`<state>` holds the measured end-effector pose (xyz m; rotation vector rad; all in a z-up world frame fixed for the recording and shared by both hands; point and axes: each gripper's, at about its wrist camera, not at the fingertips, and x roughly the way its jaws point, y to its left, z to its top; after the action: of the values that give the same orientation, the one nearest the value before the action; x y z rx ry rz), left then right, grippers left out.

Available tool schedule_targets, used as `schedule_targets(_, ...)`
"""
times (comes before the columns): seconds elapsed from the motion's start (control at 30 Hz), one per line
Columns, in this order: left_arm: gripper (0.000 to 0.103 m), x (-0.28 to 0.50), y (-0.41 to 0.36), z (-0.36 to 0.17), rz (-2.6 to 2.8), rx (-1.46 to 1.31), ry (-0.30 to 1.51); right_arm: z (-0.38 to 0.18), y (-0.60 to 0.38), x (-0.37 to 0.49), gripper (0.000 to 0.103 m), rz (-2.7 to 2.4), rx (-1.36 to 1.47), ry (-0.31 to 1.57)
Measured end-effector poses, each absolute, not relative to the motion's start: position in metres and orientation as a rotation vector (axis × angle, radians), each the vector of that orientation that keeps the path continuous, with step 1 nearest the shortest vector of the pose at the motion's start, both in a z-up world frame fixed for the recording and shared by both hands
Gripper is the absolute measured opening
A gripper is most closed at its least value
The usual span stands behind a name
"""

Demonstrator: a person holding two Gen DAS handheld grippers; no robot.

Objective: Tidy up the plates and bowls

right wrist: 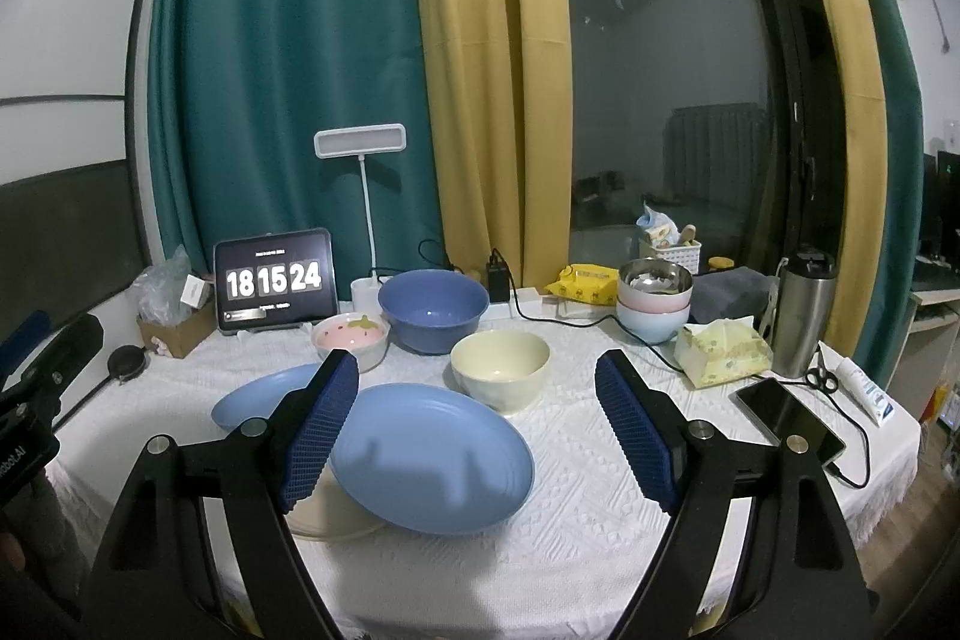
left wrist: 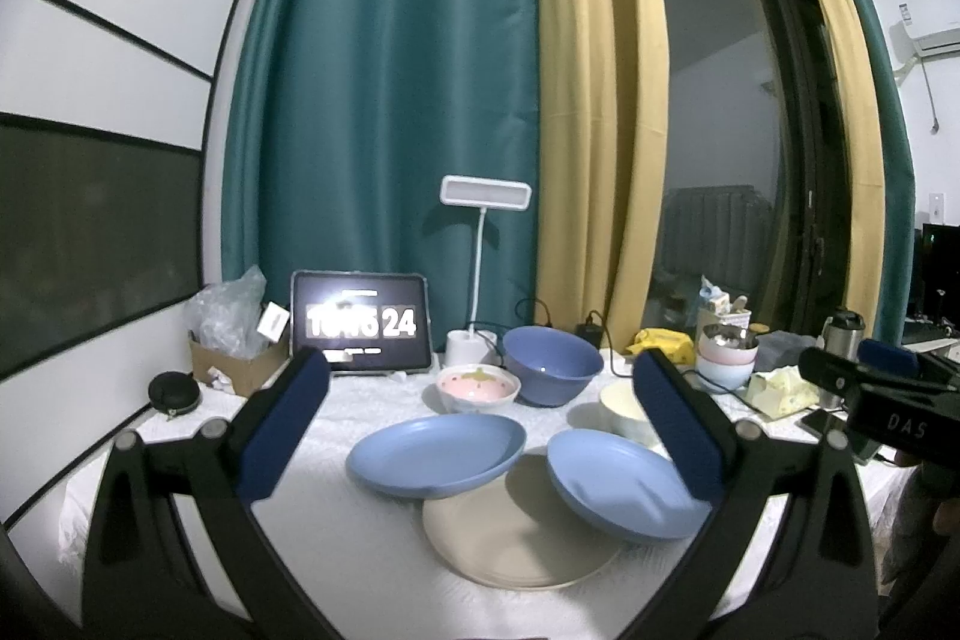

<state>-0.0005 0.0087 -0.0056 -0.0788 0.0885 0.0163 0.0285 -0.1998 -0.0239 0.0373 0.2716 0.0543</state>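
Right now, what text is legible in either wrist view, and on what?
"18 15 24": clock on the tablet, sharp in the right wrist view, glared in the left.
"DAS": body of the right claw, seen from the left wrist.
"robotAI", cut off at the edge: body of the left claw.
Yellow packet, tube: print too small.

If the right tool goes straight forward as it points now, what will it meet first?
Probably the near blue plate, which lies low between the open fingers of the right tool. If the tool passes above it, the cream bowl comes next; depth is unclear.
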Motion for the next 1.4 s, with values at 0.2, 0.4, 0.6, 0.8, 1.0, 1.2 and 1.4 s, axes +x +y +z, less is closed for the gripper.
schedule_targets(0.2,0.102,0.0,0.01,-0.011,0.015,-0.078,0.093,-0.025,-0.2,0.029,0.085,0.054,0.039,0.274)
schedule_targets(0.4,0.102,0.006,0.008,-0.018,-0.002,-0.067,0.106,-0.036,-0.203,0.031,0.085,0.054,0.048,0.29)
schedule_targets(0.6,0.102,0.023,-0.003,-0.027,-0.014,-0.038,0.144,-0.047,-0.21,0.044,0.085,0.043,0.069,0.336)
schedule_targets(0.8,0.102,0.047,-0.018,-0.041,-0.022,-0.003,0.205,-0.063,-0.221,0.061,0.085,0.027,0.098,0.395)
schedule_targets(1.0,0.102,0.072,-0.035,-0.053,-0.042,0.032,0.26,-0.082,-0.235,0.084,0.085,0.013,0.128,0.463)
schedule_targets(1.2,0.101,0.098,-0.052,-0.069,-0.06,0.069,0.325,-0.103,-0.246,0.104,0.085,0.01,0.157,0.524)
schedule_targets(1.4,0.101,0.12,-0.063,-0.088,-0.086,0.095,0.398,-0.127,-0.253,0.126,0.078,0.036,0.177,0.593)
